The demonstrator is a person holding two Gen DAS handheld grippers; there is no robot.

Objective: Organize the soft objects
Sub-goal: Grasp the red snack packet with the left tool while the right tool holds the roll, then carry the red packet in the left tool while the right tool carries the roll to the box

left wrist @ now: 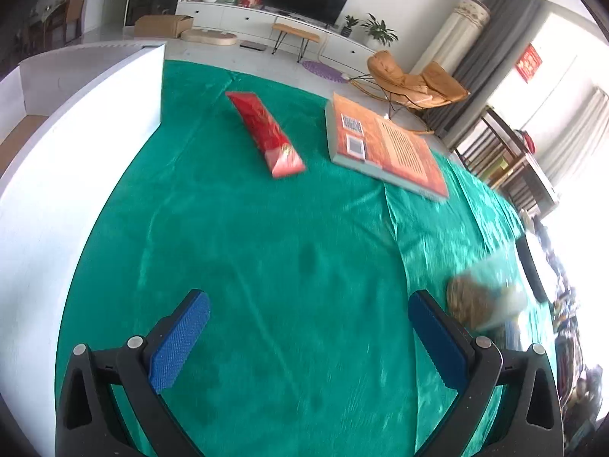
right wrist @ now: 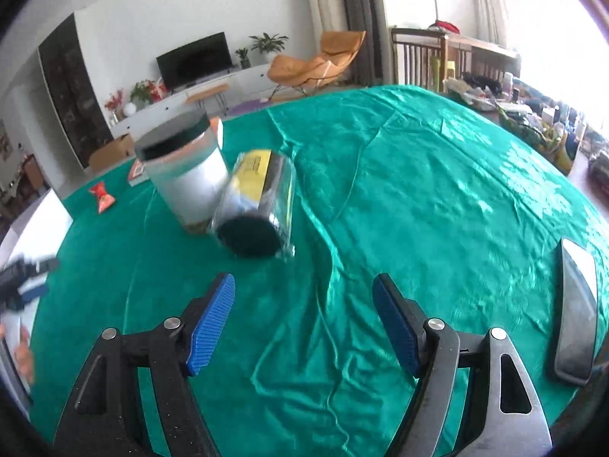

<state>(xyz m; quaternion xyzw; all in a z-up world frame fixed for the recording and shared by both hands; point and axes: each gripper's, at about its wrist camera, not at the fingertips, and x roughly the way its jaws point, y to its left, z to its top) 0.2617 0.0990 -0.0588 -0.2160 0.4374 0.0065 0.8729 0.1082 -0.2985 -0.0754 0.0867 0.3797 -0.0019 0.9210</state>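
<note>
Big green cloth point(left wrist: 266, 266) covers the whole table, with a white box point(left wrist: 95, 122) along its left edge. On the cloth there's an orange book point(left wrist: 388, 144) lying flat, and just left of it the red packet point(left wrist: 266, 133), which looks like the soft thing to sort. The packet sits well ahead of the left gripper point(left wrist: 308, 342), its long axis running away from the jaws and slightly leftward, so I'd say the left one is nearer. Over on the other side two jars point(right wrist: 213, 179) sit ahead-left of the right gripper point(right wrist: 304, 323), one upright, one tipped over. Both grippers are spread wide, holding nothing.
</note>
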